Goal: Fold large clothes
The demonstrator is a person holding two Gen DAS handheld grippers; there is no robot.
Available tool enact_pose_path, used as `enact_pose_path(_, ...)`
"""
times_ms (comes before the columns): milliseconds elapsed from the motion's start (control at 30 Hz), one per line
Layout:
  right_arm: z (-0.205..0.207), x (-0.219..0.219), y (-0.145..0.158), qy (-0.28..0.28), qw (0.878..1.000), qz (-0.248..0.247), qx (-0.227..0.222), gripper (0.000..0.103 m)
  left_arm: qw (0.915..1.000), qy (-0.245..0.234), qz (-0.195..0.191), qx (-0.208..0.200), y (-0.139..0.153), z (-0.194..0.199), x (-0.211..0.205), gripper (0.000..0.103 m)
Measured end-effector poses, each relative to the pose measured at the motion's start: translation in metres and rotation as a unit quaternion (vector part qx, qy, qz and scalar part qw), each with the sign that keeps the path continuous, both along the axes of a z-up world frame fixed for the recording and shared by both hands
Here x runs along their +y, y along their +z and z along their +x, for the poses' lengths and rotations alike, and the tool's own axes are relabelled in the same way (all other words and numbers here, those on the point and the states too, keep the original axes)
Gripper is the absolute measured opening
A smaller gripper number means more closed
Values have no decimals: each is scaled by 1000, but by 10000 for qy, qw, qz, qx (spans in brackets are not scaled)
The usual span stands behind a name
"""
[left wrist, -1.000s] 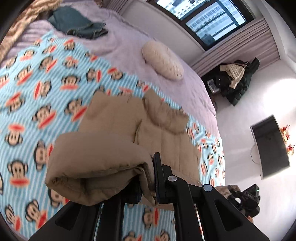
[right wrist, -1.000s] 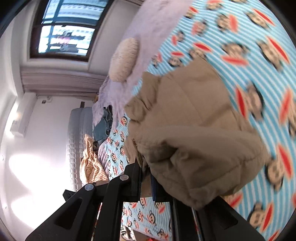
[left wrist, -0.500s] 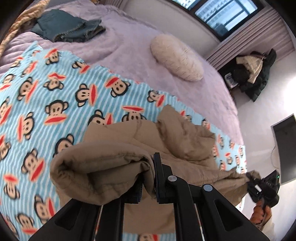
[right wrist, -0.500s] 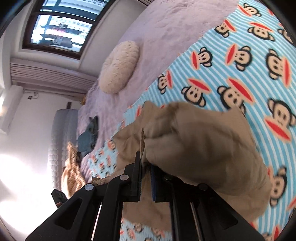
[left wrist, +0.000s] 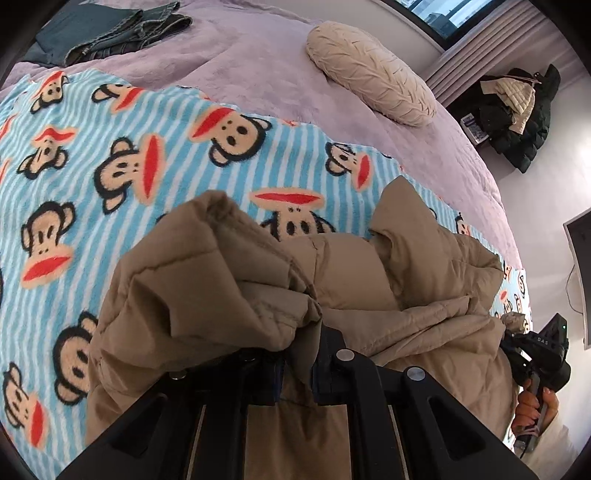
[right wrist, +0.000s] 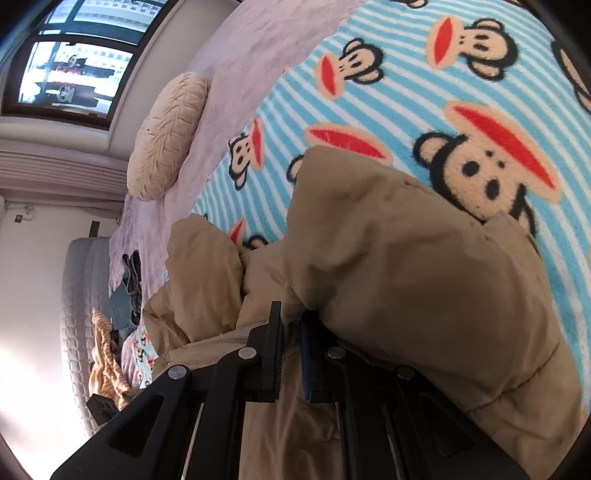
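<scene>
A tan quilted jacket lies partly folded on a blue striped monkey-print blanket on the bed. My left gripper is shut on one bunched edge of the jacket, low over the blanket. My right gripper is shut on another edge of the jacket, its jaws narrow with fabric between them. The right gripper also shows at the far right of the left wrist view, held in a hand. The fingertips of both grippers are partly hidden by fabric.
A lilac bedspread lies beyond the blanket with a round beige cushion and folded jeans on it. A chair piled with dark coats and a monitor stand beside the bed. An orange striped cloth lies by the headboard.
Both grippers have carried their jacket edges forward and down toward the blanket, folding the jacket over itself. The blanket now looks much closer in both views.
</scene>
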State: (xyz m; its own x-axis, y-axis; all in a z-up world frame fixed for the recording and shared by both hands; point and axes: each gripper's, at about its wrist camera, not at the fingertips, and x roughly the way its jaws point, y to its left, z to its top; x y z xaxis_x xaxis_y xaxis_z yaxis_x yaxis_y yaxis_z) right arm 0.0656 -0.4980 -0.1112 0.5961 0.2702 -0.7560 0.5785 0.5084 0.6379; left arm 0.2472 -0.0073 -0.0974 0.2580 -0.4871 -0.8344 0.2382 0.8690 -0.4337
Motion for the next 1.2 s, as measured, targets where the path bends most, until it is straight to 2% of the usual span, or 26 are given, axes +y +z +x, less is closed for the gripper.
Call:
enact_pose_path(67, -2, -1, 1, 11, 10000, 18, -8, 9, 10000, 13, 23, -93, 4, -3, 0, 13)
enact_pose_path(133, -1, 0, 4, 14, 10000, 54, 29, 10, 9997, 8, 86, -228, 13, -9, 1, 24)
enact_pose_path(200, -4, 0, 13, 37, 10000, 36, 62, 15, 9986, 68, 244, -466, 27, -17, 4, 81)
enact_pose_path(233, -3, 1, 18, 56, 10000, 2, 63, 20, 9971, 154, 337, -669, 37, -23, 7, 89)
enact_pose_path(267, -6, 3, 26, 118, 9999, -45, 49, 37, 9951, 174, 389, -889, 49, -29, 11, 89)
enact_pose_path(300, -8, 5, 32, 141, 9999, -75, -12, 57, 9946, 103, 431, -936, 55, -32, 12, 89)
enact_pose_path(333, -13, 9, 42, 171, 9996, -150, -150, 61, 9942, 81, 495, -951, 59, -33, 13, 89)
enact_pose_path(367, -17, 14, 50, 231, 9991, -262, -231, 61, 9934, 22, 584, -986, 64, -36, 13, 89)
enact_pose_path(433, -21, 27, 62, 445, 9972, -459, -382, 53, 9937, -168, 542, -968, 68, -40, 10, 75)
enact_pose_path(500, -16, 50, 68, 969, 9919, -710, -405, 27, 9939, -506, 491, -847, 65, -44, -1, 53)
enact_pose_path(567, -5, 71, 62, 1436, 9861, -775, -308, 20, 9925, -768, 475, -825, 58, -47, -17, 42)
enact_pose_path(600, 1, 81, 56, 1601, 9835, -804, -237, 16, 9915, -844, 531, -832, 53, -50, -25, 42)
enact_pose_path(700, 15, 98, 38, 1831, 9780, -988, -131, 16, 9906, -870, 606, -864, 36, -50, -47, 42)
enact_pose_path(767, 24, 100, 26, 1869, 9754, -1170, -46, 12, 9894, -714, 855, -927, 19, -41, -58, 42)
enact_pose_path(833, 30, 95, 19, 1851, 9722, -1433, -5, 8, 9909, -510, 888, -879, 6, -29, -59, 42)
enact_pose_path(867, 30, 90, 17, 1808, 9727, -1458, -12, 4, 9918, -397, 886, -830, 1, -22, -56, 42)
enact_pose_path(967, 23, 66, 26, 1488, 9760, -1588, 72, 4, 9927, -213, 856, -818, 6, -9, -41, 42)
enact_pose_path(1067, 9, 39, 38, 1212, 9677, -2172, 422, 4, 9861, -65, 1263, -1076, 17, -2, -23, 42)
enact_pose_path(1200, -16, -2, 41, 828, 9703, -2179, 646, 4, 9852, 154, 1439, -922, 10, 9, 8, 42)
